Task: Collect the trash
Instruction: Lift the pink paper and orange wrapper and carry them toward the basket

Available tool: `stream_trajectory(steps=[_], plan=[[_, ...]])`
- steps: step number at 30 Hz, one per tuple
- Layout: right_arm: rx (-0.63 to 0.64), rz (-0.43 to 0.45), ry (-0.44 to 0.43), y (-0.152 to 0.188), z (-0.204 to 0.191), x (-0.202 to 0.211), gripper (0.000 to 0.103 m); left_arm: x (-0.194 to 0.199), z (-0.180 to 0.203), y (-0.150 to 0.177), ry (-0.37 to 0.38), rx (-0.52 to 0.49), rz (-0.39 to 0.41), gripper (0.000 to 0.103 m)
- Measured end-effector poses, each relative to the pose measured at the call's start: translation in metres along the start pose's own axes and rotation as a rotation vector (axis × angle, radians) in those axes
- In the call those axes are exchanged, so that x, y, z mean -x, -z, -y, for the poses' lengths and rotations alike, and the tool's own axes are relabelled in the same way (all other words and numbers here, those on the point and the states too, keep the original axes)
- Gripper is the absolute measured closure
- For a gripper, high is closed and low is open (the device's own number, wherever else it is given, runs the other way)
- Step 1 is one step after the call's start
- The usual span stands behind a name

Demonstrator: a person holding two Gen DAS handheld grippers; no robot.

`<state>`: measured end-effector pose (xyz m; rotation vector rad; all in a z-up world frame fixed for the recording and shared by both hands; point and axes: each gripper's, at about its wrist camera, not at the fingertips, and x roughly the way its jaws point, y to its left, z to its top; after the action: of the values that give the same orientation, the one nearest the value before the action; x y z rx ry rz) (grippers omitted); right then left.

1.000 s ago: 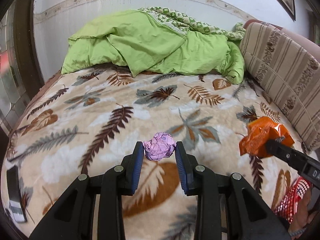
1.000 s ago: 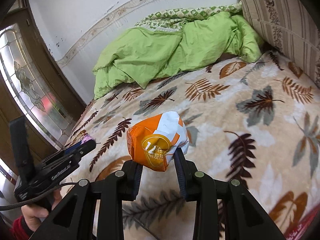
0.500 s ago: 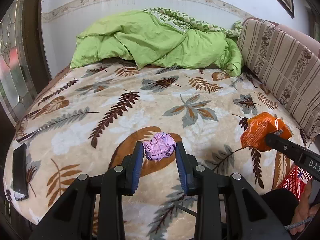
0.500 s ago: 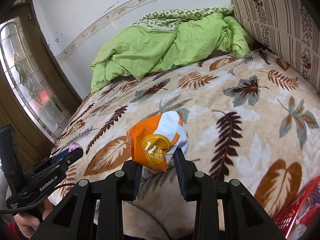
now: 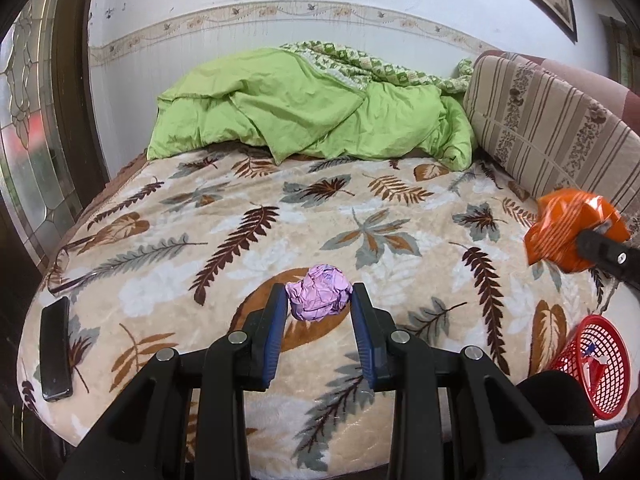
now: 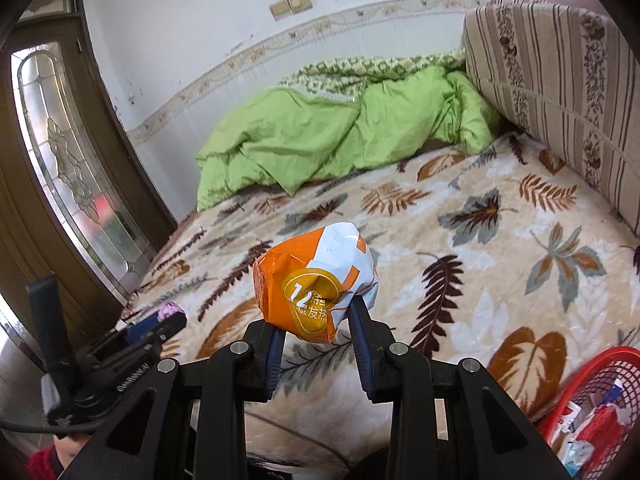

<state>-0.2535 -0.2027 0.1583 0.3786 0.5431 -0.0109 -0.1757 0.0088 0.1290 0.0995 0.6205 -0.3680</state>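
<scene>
My left gripper (image 5: 319,300) is shut on a crumpled pink paper ball (image 5: 319,297) and holds it above the near edge of the bed. My right gripper (image 6: 316,320) is shut on a crumpled orange and white wrapper (image 6: 316,280), also held above the bed. The wrapper shows in the left wrist view (image 5: 568,232) at the far right. The left gripper with the pink ball shows in the right wrist view (image 6: 168,314) at the lower left. A red mesh basket (image 5: 592,364) with trash in it stands low at the right, beside the bed; it also shows in the right wrist view (image 6: 600,376).
The bed has a leaf-patterned blanket (image 5: 280,240). A bunched green quilt (image 5: 304,112) lies at its far end. A striped cushion (image 5: 548,132) stands along the right side. A black phone (image 5: 56,348) lies at the bed's near left edge. A glass-paned door (image 6: 76,160) is at the left.
Both grippers have pulled back and up from the bed, each keeping its piece of trash. The red basket has come into fuller view at the lower right.
</scene>
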Motion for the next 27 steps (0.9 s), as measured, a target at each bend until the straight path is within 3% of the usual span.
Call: stream_trajectory(steps=[7, 27], plan=[[0.016, 0.040, 0.004, -0.004, -0.006, 0.026, 0.070, 0.013, 0.006, -0.001, -0.002, -0.016, 0.028, 0.072], [-0.033, -0.042, 0.008, 0.015, 0.014, -0.001, 0.070, -0.003, 0.028, 0.005, 0.004, -0.068, -0.014, 0.072]])
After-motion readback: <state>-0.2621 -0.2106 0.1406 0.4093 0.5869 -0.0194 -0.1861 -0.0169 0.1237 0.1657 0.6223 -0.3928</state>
